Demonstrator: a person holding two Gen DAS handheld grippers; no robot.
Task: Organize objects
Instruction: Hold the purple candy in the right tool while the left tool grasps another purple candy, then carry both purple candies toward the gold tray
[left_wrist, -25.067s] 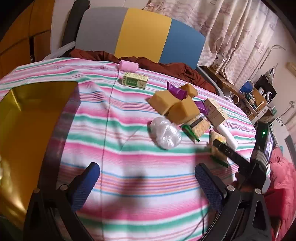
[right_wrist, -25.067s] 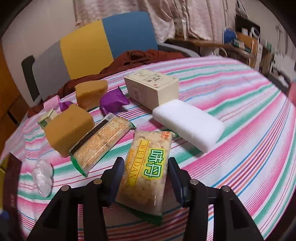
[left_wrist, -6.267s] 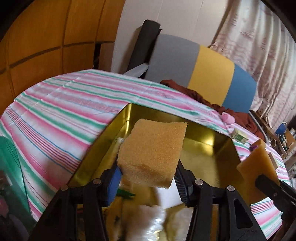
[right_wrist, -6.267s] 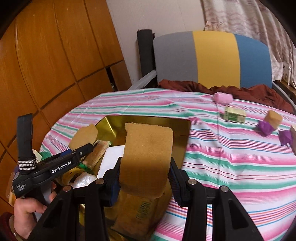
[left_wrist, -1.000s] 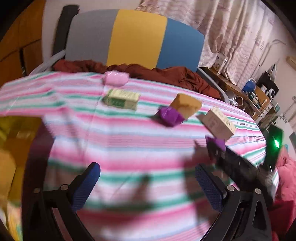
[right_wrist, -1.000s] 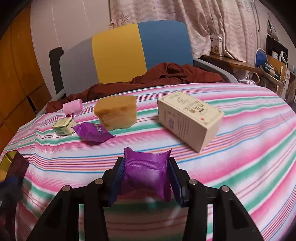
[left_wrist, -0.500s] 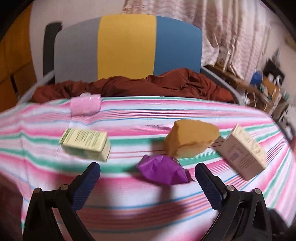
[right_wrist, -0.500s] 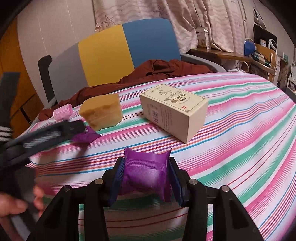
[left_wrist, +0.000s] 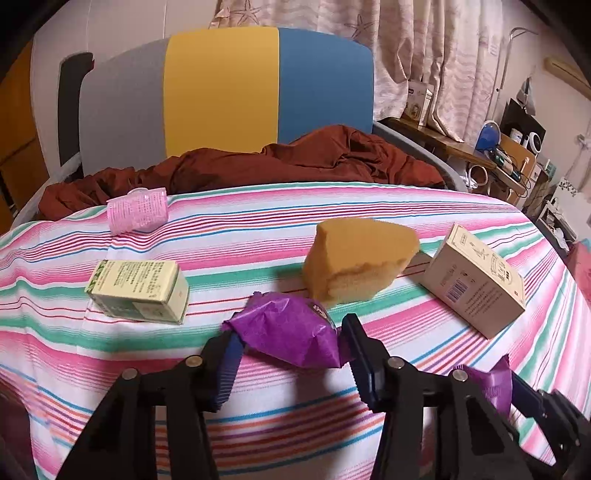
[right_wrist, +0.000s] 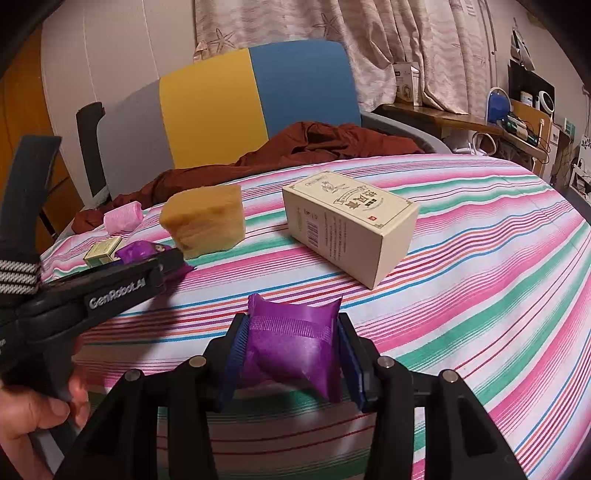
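Observation:
My left gripper (left_wrist: 290, 354) has closed on a crumpled purple packet (left_wrist: 291, 332) lying on the striped tablecloth; its pads touch both sides. My right gripper (right_wrist: 293, 352) is shut on a second purple packet (right_wrist: 293, 349), held just above the cloth; it also shows in the left wrist view (left_wrist: 487, 384). A yellow sponge wedge (left_wrist: 354, 258), a beige box (left_wrist: 476, 280), a green-and-cream box (left_wrist: 138, 290) and a pink hair roller (left_wrist: 138, 214) lie on the table beyond the left gripper.
A chair with a grey, yellow and blue back (left_wrist: 221, 92) stands behind the table with a rust-red cloth (left_wrist: 277, 162) draped on it. Cluttered shelves (left_wrist: 517, 147) are at the far right. The striped tablecloth (right_wrist: 480, 258) slopes away at the right.
My left gripper has moved forward to the crumpled purple packet and its jaws have closed from wide open onto it. My right gripper still holds its packet.

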